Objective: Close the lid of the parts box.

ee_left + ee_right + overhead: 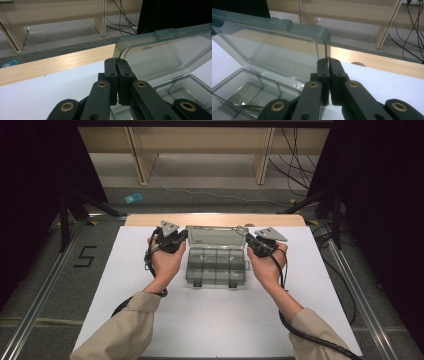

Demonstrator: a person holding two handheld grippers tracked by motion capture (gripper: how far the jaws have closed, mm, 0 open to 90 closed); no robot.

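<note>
Smoky-clear plastic compartment box [216,265] sits in the middle of the white table [220,320], its base divided into small square cells and its hinged lid [215,236] standing raised at the far side, toward the pale wooden strip [215,219] along the table's far edge. Two dark latches hang off the box's near wall.

I hold one black two-jaw claw in each hand. My left gripper [176,238] is at the left end of the lid; in the left gripper view its jaws stand pressed together with the lid's rounded corner edge [119,60] pinched between the tips, the clear panel slanting away to the right. My right gripper [252,241] is at the right end of the lid; in the right gripper view its jaws are likewise closed narrow, clamped on the lid's vertical side edge [327,58], with the lid panel and the open cells of the base spreading out to the left of the jaws.

My left hand [165,260] and right hand [269,265] flank the box, tan sleeves [125,330] coming in from the near edge, a black cable [310,335] trailing from the right claw across the table.
</note>
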